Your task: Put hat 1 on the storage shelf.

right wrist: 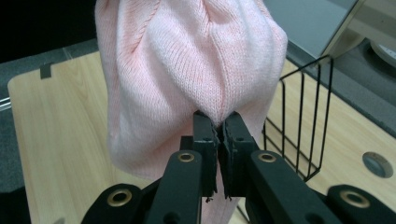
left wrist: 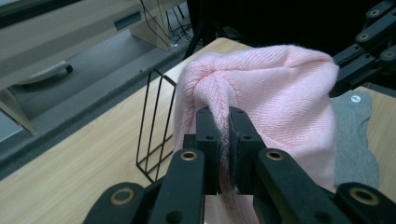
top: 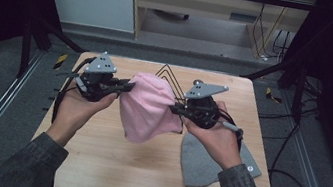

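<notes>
Table (top: 107,165) bears a grey hat (top: 201,167) and wire rack (left wrist: 156,126). Pink hat (top: 147,108) hangs above it, soft, light, limp: grip folded knit edges. Left gripper (top: 127,86) and right gripper (top: 175,108) each pinch its fabric

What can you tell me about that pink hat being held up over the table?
The pink hat is a soft, ribbed knit beanie, pale pink. It hangs limp above the wooden table, stretched between two grippers: the left gripper pinches a bunched fold on one side, the right gripper nips the knit on the other. A black wire rack stands behind it; a grey hat lies beside.
</notes>
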A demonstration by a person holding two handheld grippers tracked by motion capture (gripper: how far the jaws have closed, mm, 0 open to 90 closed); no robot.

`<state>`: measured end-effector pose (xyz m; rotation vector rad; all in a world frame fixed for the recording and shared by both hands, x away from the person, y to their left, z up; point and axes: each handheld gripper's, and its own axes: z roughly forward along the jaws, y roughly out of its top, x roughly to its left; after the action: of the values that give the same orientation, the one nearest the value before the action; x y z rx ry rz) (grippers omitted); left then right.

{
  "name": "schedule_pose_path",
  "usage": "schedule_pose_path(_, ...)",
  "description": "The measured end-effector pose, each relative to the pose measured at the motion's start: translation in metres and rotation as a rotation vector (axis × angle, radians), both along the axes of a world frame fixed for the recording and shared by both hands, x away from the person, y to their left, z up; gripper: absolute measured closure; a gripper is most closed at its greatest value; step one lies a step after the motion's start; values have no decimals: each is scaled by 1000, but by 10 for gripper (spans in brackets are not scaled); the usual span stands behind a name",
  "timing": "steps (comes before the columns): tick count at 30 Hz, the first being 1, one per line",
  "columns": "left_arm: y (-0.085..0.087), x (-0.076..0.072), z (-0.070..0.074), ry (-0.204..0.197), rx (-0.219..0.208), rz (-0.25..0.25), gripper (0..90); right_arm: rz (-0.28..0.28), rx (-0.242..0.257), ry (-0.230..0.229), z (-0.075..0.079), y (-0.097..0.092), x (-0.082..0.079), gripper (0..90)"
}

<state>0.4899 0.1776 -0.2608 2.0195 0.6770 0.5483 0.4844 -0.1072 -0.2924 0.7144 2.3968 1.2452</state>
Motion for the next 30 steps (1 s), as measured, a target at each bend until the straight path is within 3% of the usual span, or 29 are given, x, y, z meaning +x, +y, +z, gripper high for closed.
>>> schedule_pose_path(6,-1,17,22,-15,-17,20,841,2,-7,-15,21,9,19,859)
schedule_pose_path(13,2,44,53,-37,-49,48,841,-8,37,-22,44,14,42,857)
schedule_pose_path(18,-1,63,73,-53,-37,63,840,-29,69,-29,58,16,58,856)
schedule_pose_path(23,-9,79,81,-48,-7,66,840,-53,73,-17,60,17,73,855)
schedule_pose_path(30,-19,93,71,-56,62,83,840,-83,53,7,49,14,90,854)
